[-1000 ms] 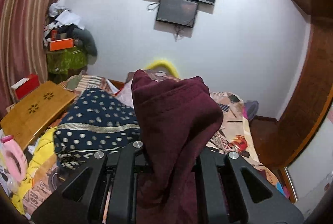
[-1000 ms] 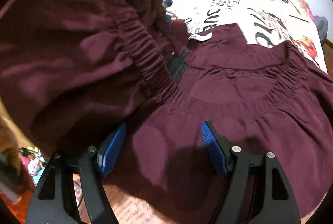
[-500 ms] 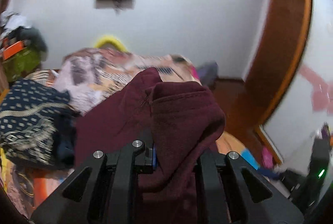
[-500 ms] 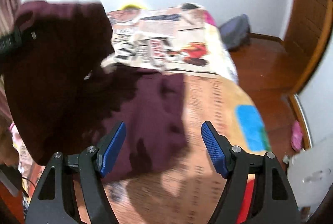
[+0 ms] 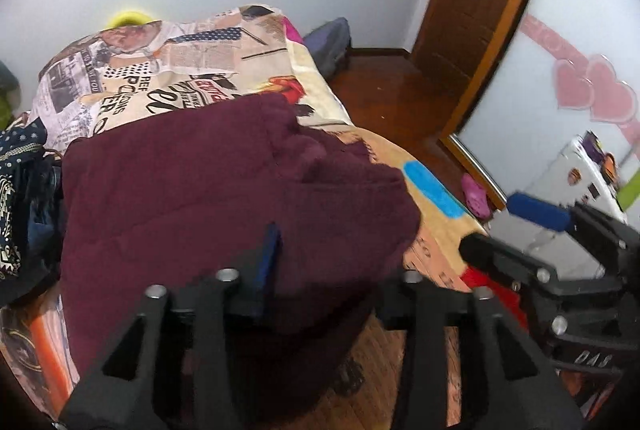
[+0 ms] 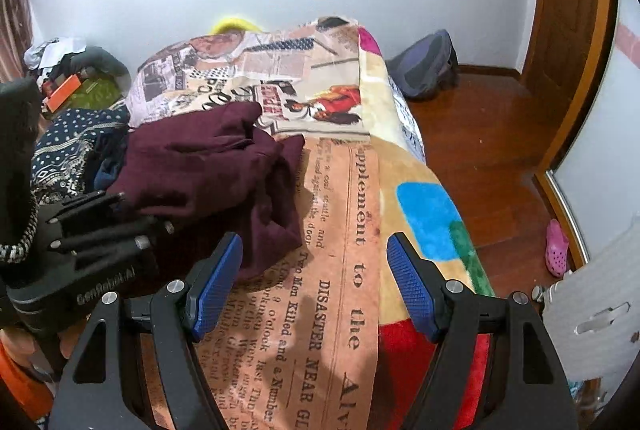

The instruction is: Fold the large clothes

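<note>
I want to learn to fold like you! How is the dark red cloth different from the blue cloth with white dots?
The dark red plain cloth lies spread and partly folded on the bed blanket; the navy blue dotted cloth sits crumpled in a heap beside it. The dark red one reaches between the left tongs, whose jaws are opening; nothing touches the dotted one. Both rest on the newspaper-print bed blanket.

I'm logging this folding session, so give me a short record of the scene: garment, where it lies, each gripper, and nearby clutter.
garment: maroon garment, bunched and partly folded
surface: newspaper-print blanket on the bed
left gripper: jaws opening, maroon cloth between them
right gripper: open, empty, over the blanket
nearby: dotted navy cloth beside the garment; pink shoe on the floor
</note>
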`<state>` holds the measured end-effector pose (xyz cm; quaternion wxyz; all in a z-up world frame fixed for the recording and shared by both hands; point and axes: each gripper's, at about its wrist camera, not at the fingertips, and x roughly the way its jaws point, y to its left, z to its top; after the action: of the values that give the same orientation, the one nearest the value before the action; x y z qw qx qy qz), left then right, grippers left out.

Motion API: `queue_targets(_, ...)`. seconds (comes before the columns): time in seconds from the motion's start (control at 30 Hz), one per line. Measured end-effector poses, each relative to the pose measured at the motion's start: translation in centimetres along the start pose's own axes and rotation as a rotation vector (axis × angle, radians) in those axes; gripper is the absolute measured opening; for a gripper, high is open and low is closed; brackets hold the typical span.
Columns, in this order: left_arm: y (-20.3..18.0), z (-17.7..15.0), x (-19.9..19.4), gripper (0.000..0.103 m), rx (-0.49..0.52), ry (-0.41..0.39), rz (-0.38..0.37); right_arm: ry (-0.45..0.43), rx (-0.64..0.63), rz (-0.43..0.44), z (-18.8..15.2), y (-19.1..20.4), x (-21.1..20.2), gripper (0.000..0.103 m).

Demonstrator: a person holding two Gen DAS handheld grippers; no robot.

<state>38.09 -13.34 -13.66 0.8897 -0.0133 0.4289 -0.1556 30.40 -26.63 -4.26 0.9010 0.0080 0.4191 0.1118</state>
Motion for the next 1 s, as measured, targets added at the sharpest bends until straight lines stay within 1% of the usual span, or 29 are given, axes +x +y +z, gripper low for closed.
queue_targets(0.07, -0.5, -0.8, -0.8, 0.046, 0.034, -0.011, 0.009, -0.020, -0.007, 0.005, 0.1, 0.1, -0.6, 0.071)
queue_targets(0.13, -0.8, -1.6, -2.1, 0.051, 0.086, -0.030, 0.017, -0.033, -0.009, 0.011, 0.0, 0.2, -1.2, 0.071)
queue_targets(0.2, -0.8, -2.6, -3.9, 0.065, 0.129, -0.056, 0.033, -0.046, -0.014, 0.016, 0.1, 0.5, -1.9, 0.071)
queue_targets(0.3, 0.0, -3.7, -6.4, 0.078, 0.154, -0.106, 0.063, -0.054, -0.031, 0.025, 0.3, 1.3, -2.4, 0.071)
queue_targets(0.33, 0.7, -4.0, -7.3, 0.080, 0.155, -0.123, 0.080, -0.057, -0.036, 0.031, 0.4, 1.6, -2.5, 0.071)
queue_targets(0.43, 3.4, -4.3, -9.1, 0.080, 0.128, -0.162, 0.123, -0.070, -0.058, 0.053, 0.9, 2.9, -2.6, 0.071)
queue_targets(0.47, 4.2, -4.2, -9.3, 0.080, 0.119, -0.165, 0.138, -0.083, -0.068, 0.064, 1.2, 3.6, -2.7, 0.071)
queue_targets(0.53, 6.6, -3.9, -9.9, 0.080, 0.087, -0.169, 0.195, -0.094, -0.080, 0.084, 1.5, 4.6, -2.5, 0.071)
queue_targets(0.63, 9.8, -3.5, -9.8, 0.080, 0.035, -0.159, 0.252, -0.080, -0.111, 0.116, 2.3, 6.4, -1.8, 0.071)
queue_targets(0.7, 12.0, -3.3, -9.3, 0.080, -0.011, -0.140, 0.272, -0.070, -0.134, 0.131, 2.7, 7.5, -1.0, 0.071)
queue_targets(0.77, 13.4, -3.6, -8.7, 0.080, -0.042, -0.118, 0.275, -0.044, -0.152, 0.122, 3.2, 8.5, 0.2, 0.071)
queue_targets(0.9, 14.3, -5.0, -6.6, 0.080, -0.064, -0.060, 0.258, 0.012, -0.156, 0.073, 3.5, 8.8, 2.6, 0.071)
queue_targets(1.0, 14.2, -6.5, -4.9, 0.081, -0.046, -0.030, 0.288, 0.063, -0.147, 0.048, 3.1, 7.7, 4.0, 0.071)
